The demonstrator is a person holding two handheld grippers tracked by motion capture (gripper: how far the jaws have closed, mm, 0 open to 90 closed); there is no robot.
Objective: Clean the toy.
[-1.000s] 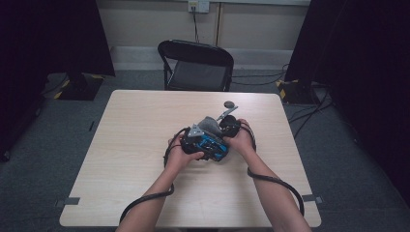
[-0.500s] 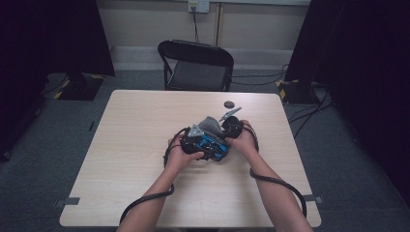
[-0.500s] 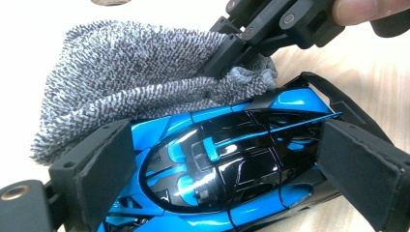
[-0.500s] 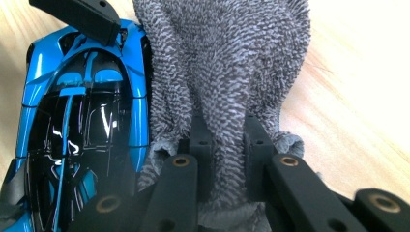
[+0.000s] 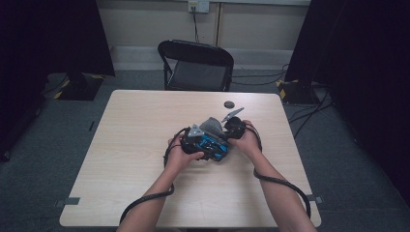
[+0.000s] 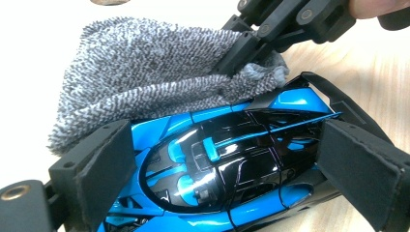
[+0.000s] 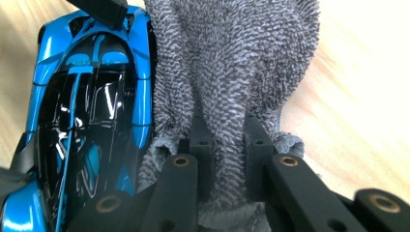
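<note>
A glossy blue and black toy car (image 6: 227,164) sits between the two pads of my left gripper (image 6: 229,169), which is shut on its sides. A grey knitted cloth (image 6: 140,82) lies draped against one side of the car. My right gripper (image 7: 227,142) is shut on a fold of this cloth (image 7: 232,63), with the car (image 7: 87,111) right beside it. In the high view both hands hold the car (image 5: 213,145) and cloth (image 5: 212,126) together at the middle of the table, the left gripper (image 5: 196,140) and right gripper (image 5: 233,128) nearly touching.
A pale wooden table (image 5: 145,125) carries a small dark disc (image 5: 228,104) just beyond the hands. A black folding chair (image 5: 196,65) stands at the far edge. Black cables (image 5: 145,200) trail from both grippers toward the near edge.
Both hands stay at the table's middle with only slight shifts. The holds on the car and on the cloth are the same as before.
</note>
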